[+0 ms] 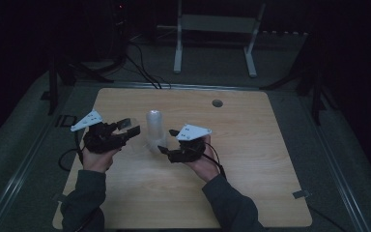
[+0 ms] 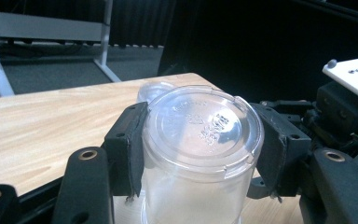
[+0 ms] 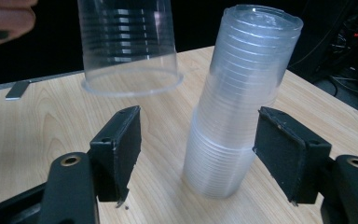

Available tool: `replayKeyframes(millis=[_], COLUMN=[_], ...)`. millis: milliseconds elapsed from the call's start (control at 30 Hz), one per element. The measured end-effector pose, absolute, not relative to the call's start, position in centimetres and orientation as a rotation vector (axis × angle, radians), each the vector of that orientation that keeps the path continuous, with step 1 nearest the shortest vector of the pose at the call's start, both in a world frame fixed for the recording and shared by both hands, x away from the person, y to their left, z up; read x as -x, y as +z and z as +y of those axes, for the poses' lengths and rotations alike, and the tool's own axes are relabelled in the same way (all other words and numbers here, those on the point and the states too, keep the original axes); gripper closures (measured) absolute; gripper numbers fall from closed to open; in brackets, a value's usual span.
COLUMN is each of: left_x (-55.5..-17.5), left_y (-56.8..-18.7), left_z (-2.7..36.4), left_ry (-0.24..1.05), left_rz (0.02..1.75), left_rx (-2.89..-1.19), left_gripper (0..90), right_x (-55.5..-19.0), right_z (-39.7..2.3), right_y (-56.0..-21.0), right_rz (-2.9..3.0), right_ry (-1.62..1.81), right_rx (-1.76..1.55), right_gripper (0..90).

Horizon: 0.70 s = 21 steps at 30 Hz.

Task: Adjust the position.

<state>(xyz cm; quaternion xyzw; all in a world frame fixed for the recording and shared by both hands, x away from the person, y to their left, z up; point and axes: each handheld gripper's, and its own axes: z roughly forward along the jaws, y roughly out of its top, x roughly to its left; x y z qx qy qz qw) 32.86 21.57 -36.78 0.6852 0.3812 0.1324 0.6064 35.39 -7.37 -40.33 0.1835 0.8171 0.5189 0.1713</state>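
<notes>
At a pale wooden table (image 1: pixel 251 193) in a darkened room, I have two hand-held grippers working a tall stack of clear plastic cups, nested upside down (image 3: pixel 242 102). The left gripper (image 2: pixel 198 140) has its jaws clamped on the sides of a single clear plastic cup, inverted (image 2: pixel 200 154), its embossed base facing the camera. From the right gripper view that cup (image 3: pixel 128 46) hangs in the air, rim down, clear of the tabletop and just beside the stack. The right gripper (image 3: pixel 198 149) stands partly open; the stack sits between its black jaws, nearer the right-hand pad, and I cannot tell whether either pad presses on it. From the high view, the left gripper (image 1: pixel 125 129) and the right gripper (image 1: pixel 166 142) flank the stack (image 1: pixel 154 130) near the table's middle.

I read the step in hand as separating one cup from the stack, with the lifted cup now being carried off. The next move, as I judge it, calls for setting that cup down on bare wood well apart from the stack, rim flat, before easing the left jaws apart, while the right gripper steadies the stack so it does not topple.
</notes>
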Motion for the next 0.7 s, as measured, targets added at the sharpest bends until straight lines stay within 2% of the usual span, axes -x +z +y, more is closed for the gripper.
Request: replayKeyframes(millis=[700], left_x=[-32.7], left_y=[-38.8], left_z=[21.3], left_ry=[0.246], left_rz=[0.918], left_rx=[-1.554], left_gripper=[41.7], right_x=[-34.9], right_z=[-6.3], right_y=[-40.1], right_rz=[2.332], right_ry=[1.567], right_rx=[-0.484], right_gripper=[27.8])
